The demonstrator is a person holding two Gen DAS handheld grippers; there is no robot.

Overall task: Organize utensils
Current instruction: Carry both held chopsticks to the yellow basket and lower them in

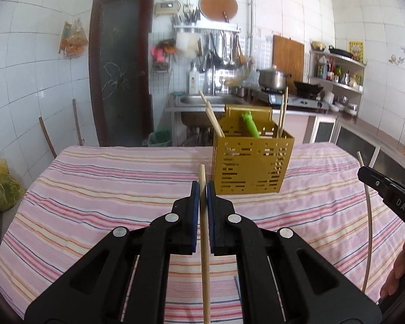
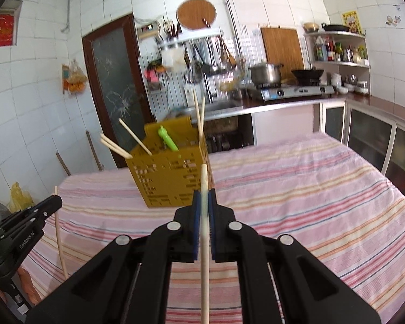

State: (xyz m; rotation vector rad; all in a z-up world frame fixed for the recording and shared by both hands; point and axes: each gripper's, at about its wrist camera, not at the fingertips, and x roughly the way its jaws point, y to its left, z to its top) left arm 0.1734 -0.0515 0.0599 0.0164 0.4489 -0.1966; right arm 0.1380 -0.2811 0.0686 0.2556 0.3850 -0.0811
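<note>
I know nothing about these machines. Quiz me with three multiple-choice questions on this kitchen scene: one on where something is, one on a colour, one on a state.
1. Where does the holder stand?
A. on the striped table
B. in the sink
C. on the stove

2. What colour is the holder?
A. blue
B. gold
C. white

3. What are the left tongs doing?
A. gaping open
B. clamping a chopstick
C. gripping a spoon

Key: 1 A, it sits on the cloth; 2 B, its perforated walls are gold; 3 B, the stick runs between the shut pads.
</note>
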